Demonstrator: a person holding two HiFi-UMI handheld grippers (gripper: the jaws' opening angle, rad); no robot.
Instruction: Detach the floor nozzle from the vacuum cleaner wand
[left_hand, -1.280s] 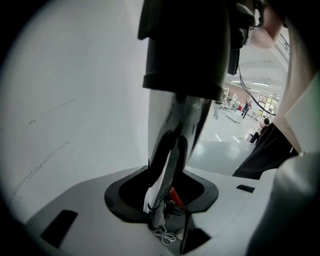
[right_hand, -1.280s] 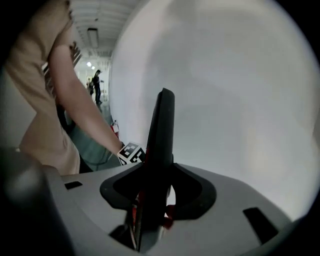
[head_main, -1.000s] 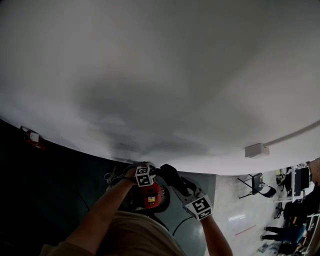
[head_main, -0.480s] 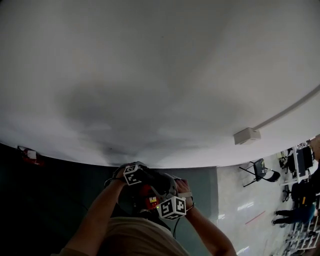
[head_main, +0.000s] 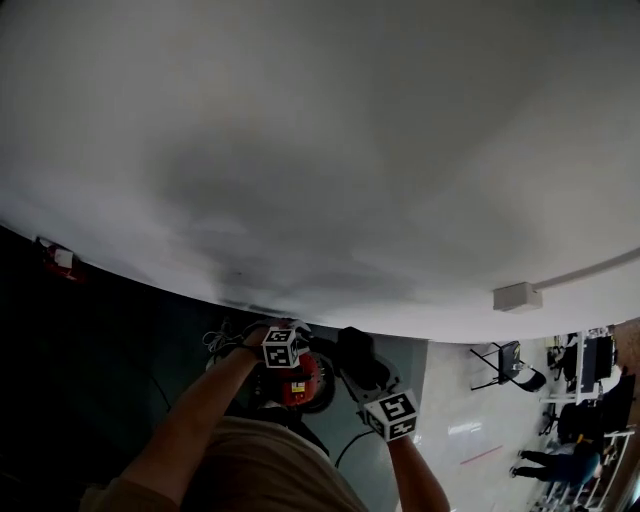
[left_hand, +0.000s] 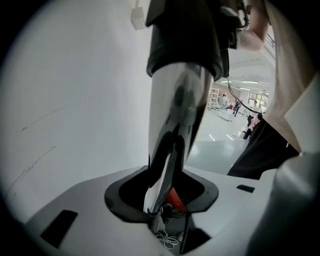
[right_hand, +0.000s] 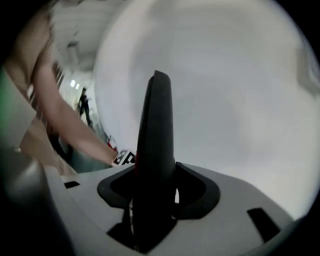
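Left gripper (left_hand: 165, 194): clamped on the chrome wand (left_hand: 176, 125), which rises straight out from between its jaws.
Right gripper (right_hand: 156, 202): jaws closing around a black end piece (right_hand: 156, 145); a sliver of light shows beside one pad.
Black end piece: runs from the right gripper toward the left one; perhaps the floor nozzle's neck, though the dim head view does not settle it.
Arms: left forearm (head_main: 200, 420) and right forearm (head_main: 415, 480) reach forward, grippers tilted down, near each other.
Vacuum cleaner (head_main: 303, 385): red body below both grippers, near the white wall (head_main: 320, 150).
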